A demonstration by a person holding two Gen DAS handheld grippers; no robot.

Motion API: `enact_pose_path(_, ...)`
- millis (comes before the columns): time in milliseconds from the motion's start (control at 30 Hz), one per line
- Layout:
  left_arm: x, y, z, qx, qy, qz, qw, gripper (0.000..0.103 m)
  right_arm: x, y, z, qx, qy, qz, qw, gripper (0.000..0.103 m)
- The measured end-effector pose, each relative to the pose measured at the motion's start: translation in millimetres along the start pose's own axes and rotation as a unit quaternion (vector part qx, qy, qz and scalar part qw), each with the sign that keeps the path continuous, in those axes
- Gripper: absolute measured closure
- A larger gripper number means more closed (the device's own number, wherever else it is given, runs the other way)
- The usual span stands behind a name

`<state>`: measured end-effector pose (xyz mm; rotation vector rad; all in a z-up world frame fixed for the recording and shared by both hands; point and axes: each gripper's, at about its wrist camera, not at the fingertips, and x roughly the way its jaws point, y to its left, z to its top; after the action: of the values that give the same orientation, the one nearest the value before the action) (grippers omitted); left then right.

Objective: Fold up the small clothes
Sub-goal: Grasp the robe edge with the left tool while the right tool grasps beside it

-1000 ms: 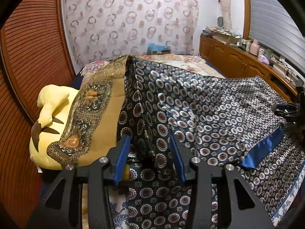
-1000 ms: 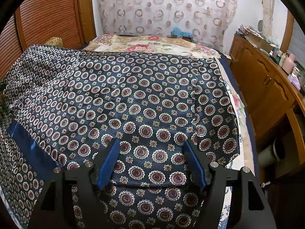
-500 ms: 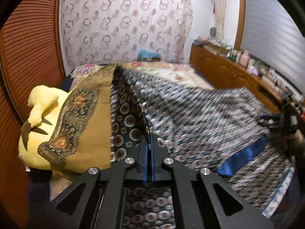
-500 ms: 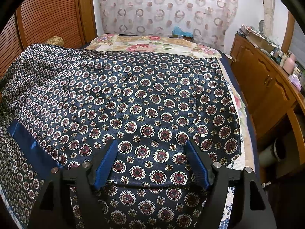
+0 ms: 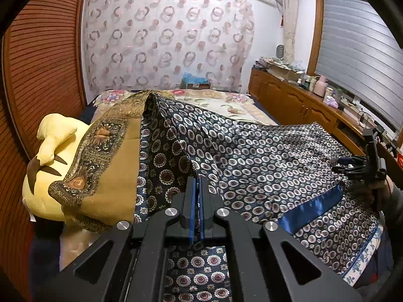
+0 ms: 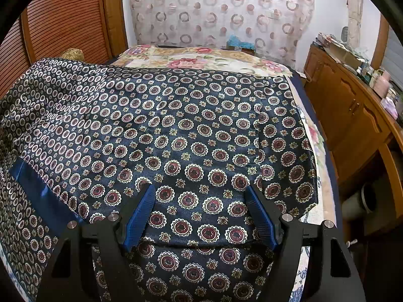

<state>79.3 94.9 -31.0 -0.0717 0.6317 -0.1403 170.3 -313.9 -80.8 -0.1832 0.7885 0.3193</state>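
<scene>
A navy patterned garment (image 5: 252, 156) with red-and-white medallions and a blue band (image 5: 309, 209) lies spread over the bed. My left gripper (image 5: 196, 183) is shut on a raised fold of the garment and lifts it into a ridge. In the right wrist view the same garment (image 6: 191, 130) fills the bed. My right gripper (image 6: 199, 196) is open, its blue pads low over the cloth near the garment's near edge. The right gripper also shows in the left wrist view (image 5: 362, 166) at the far right.
A yellow plush toy (image 5: 50, 166) sits at the left, draped with a mustard patterned cloth (image 5: 110, 166). A wooden slatted wall (image 5: 37, 75) runs along the left. Wooden cabinets (image 6: 352, 115) line the right side. A floral bedspread (image 6: 201, 60) lies beyond the garment.
My left gripper closed on a fold of the garment and raised it. My right gripper stayed open and almost still over the cloth.
</scene>
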Motion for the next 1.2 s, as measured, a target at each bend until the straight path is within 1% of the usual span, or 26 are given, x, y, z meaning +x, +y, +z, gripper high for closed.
enact_pose_path(67, 1, 1, 0, 0.001, 0.001, 0.005, 1.0000, 0.100, -4, -2, -1, 0.007, -0.005, 0.000, 1.000, 0.028)
enact_pose_path(200, 1, 2, -2, 0.003, 0.003, 0.012, 0.9999, 0.100, -26, -18, -7, 0.036, -0.036, 0.005, 0.999, 0.030)
enact_pose_path(300, 6, 1, -3, 0.012, 0.011, 0.034, 0.9993, 0.098, -39, -31, -12, 0.047, -0.044, -0.004, 0.998, 0.034)
enact_pose_path(333, 7, 1, -3, 0.013, 0.014, 0.036, 0.9992, 0.095, -40, -36, -14, 0.052, -0.042, -0.004, 0.998, 0.036)
enact_pose_path(400, 12, 3, -5, 0.008, 0.022, 0.035, 0.9991, 0.083, -40, -43, -19, 0.058, -0.032, -0.007, 0.998, 0.041)
enact_pose_path(500, 17, 6, -8, 0.006, 0.029, 0.042, 0.9987, 0.078, -37, -45, -25, 0.056, -0.018, -0.018, 0.998, 0.045)
enact_pose_path(600, 20, 10, -9, 0.003, 0.033, 0.052, 0.9981, 0.078, -34, -48, -25, 0.060, -0.014, -0.030, 0.998, 0.046)
enact_pose_path(833, 24, 18, -8, -0.003, 0.034, 0.059, 0.9977, 0.078, -49, -61, -18, 0.085, -0.050, -0.033, 0.995, 0.046)
enact_pose_path(967, 28, 22, -8, -0.009, 0.032, 0.055, 0.9979, 0.078, -43, -62, -16, 0.083, -0.040, -0.035, 0.995, 0.046)
enact_pose_path(1000, 29, 23, -8, -0.011, 0.033, 0.047, 0.9983, 0.085, -37, -62, -15, 0.081, -0.031, -0.035, 0.996, 0.046)
enact_pose_path(1033, 30, 24, -7, -0.013, 0.035, 0.042, 0.9984, 0.093, -31, -62, -14, 0.081, -0.024, -0.035, 0.996, 0.050)
enact_pose_path(1067, 32, 25, -6, -0.014, 0.040, 0.039, 0.9983, 0.097, -24, -63, -14, 0.082, -0.017, -0.033, 0.996, 0.056)
enact_pose_path(1133, 30, 24, -6, -0.012, 0.038, 0.041, 0.9984, 0.101, -17, -64, -12, 0.082, -0.007, -0.030, 0.996, 0.078)
enact_pose_path(1167, 28, 23, -6, -0.011, 0.035, 0.038, 0.9986, 0.101, -16, -65, -10, 0.080, -0.005, -0.026, 0.996, 0.084)
enact_pose_path(1200, 25, 22, -6, -0.010, 0.030, 0.034, 0.9989, 0.101, -15, -63, -9, 0.076, -0.006, -0.022, 0.997, 0.092)
